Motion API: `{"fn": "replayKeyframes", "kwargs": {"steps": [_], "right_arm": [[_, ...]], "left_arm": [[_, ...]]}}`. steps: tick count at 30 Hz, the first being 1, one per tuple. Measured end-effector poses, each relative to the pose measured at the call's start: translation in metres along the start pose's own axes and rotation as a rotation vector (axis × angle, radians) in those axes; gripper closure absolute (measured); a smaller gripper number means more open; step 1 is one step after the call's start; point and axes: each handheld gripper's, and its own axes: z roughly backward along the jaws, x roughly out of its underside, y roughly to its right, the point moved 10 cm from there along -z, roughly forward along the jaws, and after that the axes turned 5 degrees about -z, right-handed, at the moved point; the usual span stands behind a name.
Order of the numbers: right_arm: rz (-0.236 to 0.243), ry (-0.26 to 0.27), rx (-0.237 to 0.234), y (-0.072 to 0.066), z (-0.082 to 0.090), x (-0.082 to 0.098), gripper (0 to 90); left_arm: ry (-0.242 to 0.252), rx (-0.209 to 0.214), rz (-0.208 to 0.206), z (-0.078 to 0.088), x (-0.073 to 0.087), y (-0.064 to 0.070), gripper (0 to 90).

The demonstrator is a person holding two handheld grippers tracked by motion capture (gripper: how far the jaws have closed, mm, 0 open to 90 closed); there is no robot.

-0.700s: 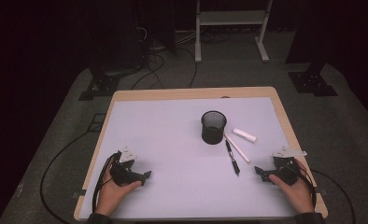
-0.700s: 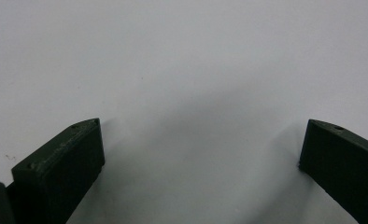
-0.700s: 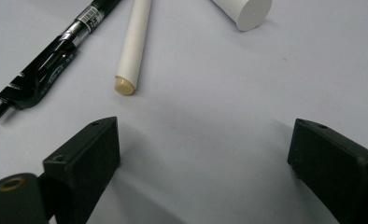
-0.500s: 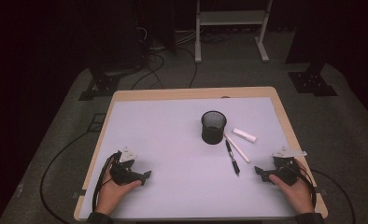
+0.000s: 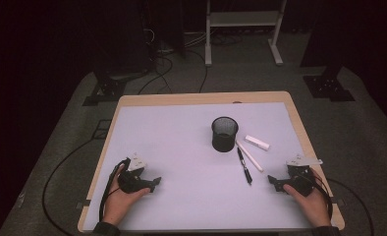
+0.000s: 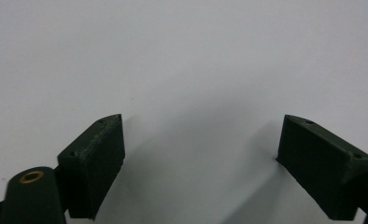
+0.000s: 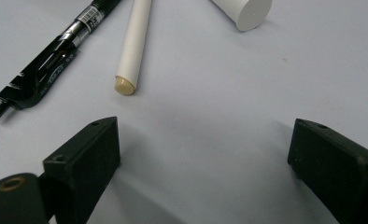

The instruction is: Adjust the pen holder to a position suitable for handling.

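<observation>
1. The black pen (image 7: pixel 46 60) lies flat on the counter (image 5: pixel 172 137), nearest the right gripper (image 7: pixel 203 154), clip end towards it. Lying loose, it is judged to be the first item for pick-up.
2. The thin white pen (image 7: pixel 134 44) lies just beside the black pen, its tan end pointing at the right gripper. A short white cylinder (image 7: pixel 245 11), possibly a marker or cap, lies farther off, apart from both.
3. In the high view, the black mesh pen cup (image 5: pixel 224 133) stands upright near the counter centre, just beyond the two pens. Its open top suggests it is the receptacle for them.
4. The right gripper is released: both jaws stand wide apart over bare counter, nothing between them. It rests low at the near right edge, aimed at the pens.
5. The left gripper (image 6: pixel 198 154) is likewise released and empty, resting at the near left, well apart from all items.
</observation>
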Motion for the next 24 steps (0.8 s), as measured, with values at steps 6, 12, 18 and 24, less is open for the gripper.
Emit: {"fn": "replayKeyframes", "kwargs": {"steps": [6, 12, 18, 24], "right_arm": [[-0.001, 0.000, -0.001, 0.000, 0.000, 0.000, 8.3], [-0.003, -0.002, -0.001, 0.000, 0.000, 0.000, 8.3], [-0.002, -0.002, -0.001, 0.000, 0.000, 0.000, 8.3], [-0.003, -0.003, -0.001, 0.000, 0.000, 0.000, 8.3]], "left_arm": [[0.018, 0.010, 0.000, 0.004, -0.007, 0.001, 20.7], [0.028, 0.010, -0.006, 0.009, -0.012, 0.000, 22.1], [0.035, 0.013, -0.007, 0.011, -0.018, -0.003, 23.3], [0.038, 0.024, -0.016, 0.012, -0.023, -0.003, 23.8]]}}
